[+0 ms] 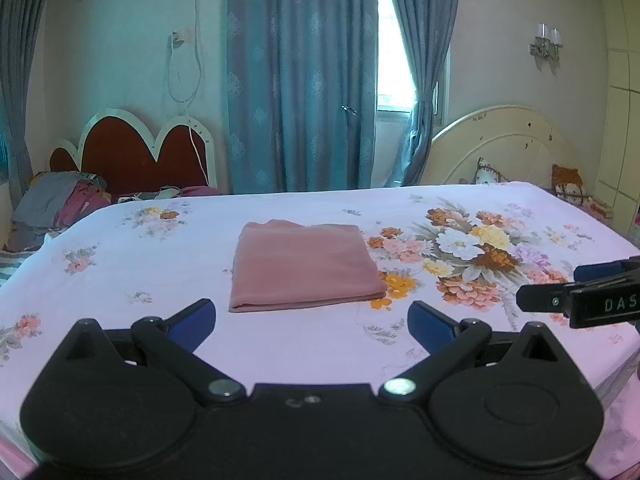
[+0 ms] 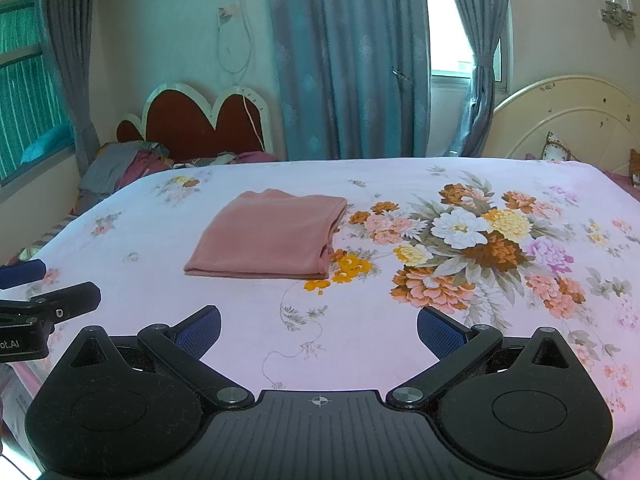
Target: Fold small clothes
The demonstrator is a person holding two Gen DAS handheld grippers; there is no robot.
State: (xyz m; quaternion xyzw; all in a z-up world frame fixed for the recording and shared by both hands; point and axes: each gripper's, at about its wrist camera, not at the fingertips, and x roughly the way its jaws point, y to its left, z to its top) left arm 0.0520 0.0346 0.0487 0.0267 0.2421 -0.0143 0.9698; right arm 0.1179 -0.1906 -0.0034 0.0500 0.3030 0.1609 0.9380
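Note:
A pink cloth lies folded into a flat rectangle on the floral bed sheet; it also shows in the right wrist view. My left gripper is open and empty, held above the near edge of the bed, short of the cloth. My right gripper is open and empty too, in front and to the right of the cloth. The right gripper shows at the right edge of the left wrist view, and the left gripper at the left edge of the right wrist view.
A second bed with a red headboard and a heap of clothes stands at the far left. Blue curtains hang behind. A cream headboard and pillows are at the far right.

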